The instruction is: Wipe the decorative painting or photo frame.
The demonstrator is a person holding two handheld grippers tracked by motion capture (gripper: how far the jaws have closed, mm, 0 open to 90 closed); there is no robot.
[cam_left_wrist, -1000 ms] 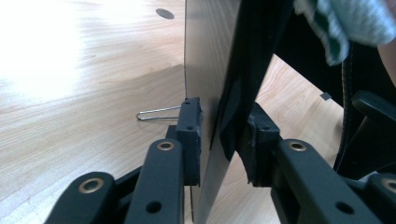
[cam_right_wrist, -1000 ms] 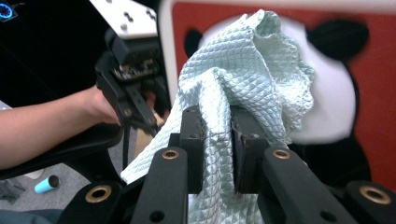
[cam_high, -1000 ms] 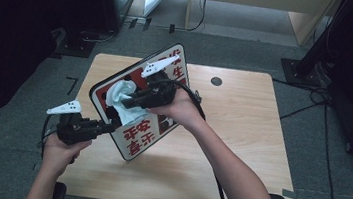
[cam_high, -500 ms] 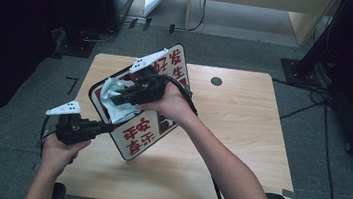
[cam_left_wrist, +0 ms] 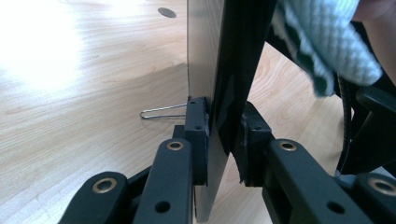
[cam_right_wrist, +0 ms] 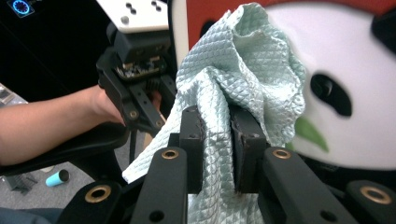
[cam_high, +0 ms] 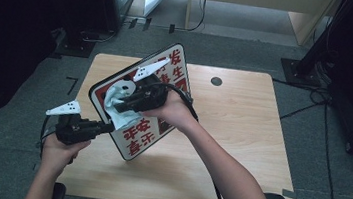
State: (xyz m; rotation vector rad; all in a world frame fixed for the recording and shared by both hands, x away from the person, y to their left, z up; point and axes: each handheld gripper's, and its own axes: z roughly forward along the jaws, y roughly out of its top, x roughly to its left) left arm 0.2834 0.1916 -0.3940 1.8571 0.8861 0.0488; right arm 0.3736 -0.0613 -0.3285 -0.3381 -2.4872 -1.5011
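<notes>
Sign board [cam_high: 156,105], white with a red border, red characters and a panda picture, stands tilted on its lower edge above a wooden desk [cam_high: 240,137], held up by a person with a gripper in each hand. The left gripper [cam_high: 103,128] clamps the board's lower left edge; in the left gripper view its fingers [cam_left_wrist: 196,135] press on both faces of the thin board [cam_left_wrist: 224,93], closed tight on it, having just finished closing. A bent wire clip [cam_left_wrist: 161,112] lies on the desk just behind that edge. The right gripper [cam_high: 118,107] sits against the front of the board, its fingers [cam_right_wrist: 194,144] shut on a pale green quilted cloth [cam_right_wrist: 233,79], which bunches up between them and rests against the white panda face [cam_right_wrist: 345,98]. In the high view the cloth [cam_high: 116,102] covers the board's left part, near the left gripper. A round dark hole [cam_high: 216,81] marks the desk's far side.
</notes>
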